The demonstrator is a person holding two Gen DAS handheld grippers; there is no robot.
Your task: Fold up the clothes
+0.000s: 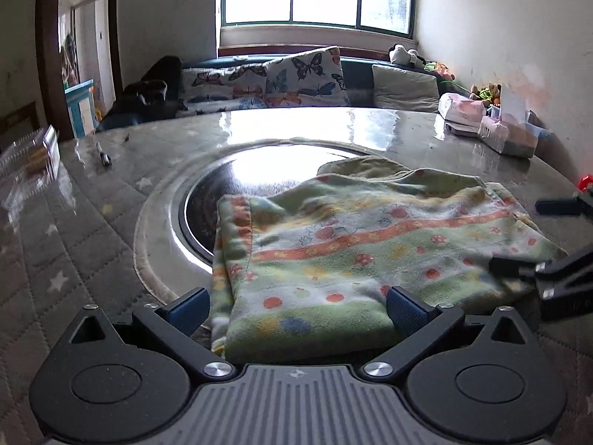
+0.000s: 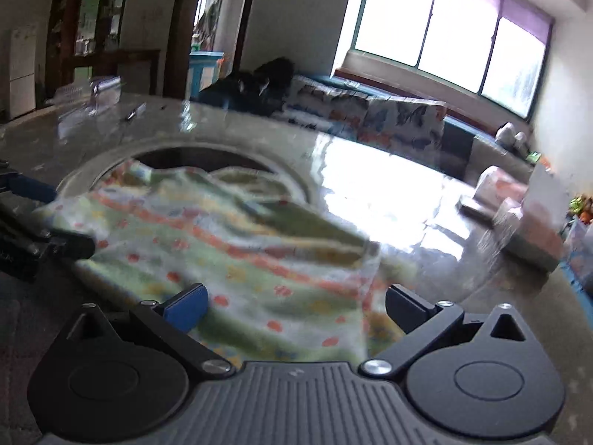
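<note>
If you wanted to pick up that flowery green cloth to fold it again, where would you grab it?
Probably the near edge of the flowery green cloth, coming in low from the front. That folded edge lies thick and raised just ahead of the left hand-held gripper, whose open jaws already straddle it. The right hand-held gripper, also open, could take the near right corner.

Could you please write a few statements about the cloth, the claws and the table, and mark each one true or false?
1. The left claw is open, its fingers on either side of the cloth's near edge. True.
2. The cloth is plain white. False: it is green with orange stripes and dots.
3. The cloth lies partly over the round inset in the table. True.
4. The right claw is shut. False: its fingers stand wide apart.
5. The cloth hangs in the air. False: it lies on the table.
</note>
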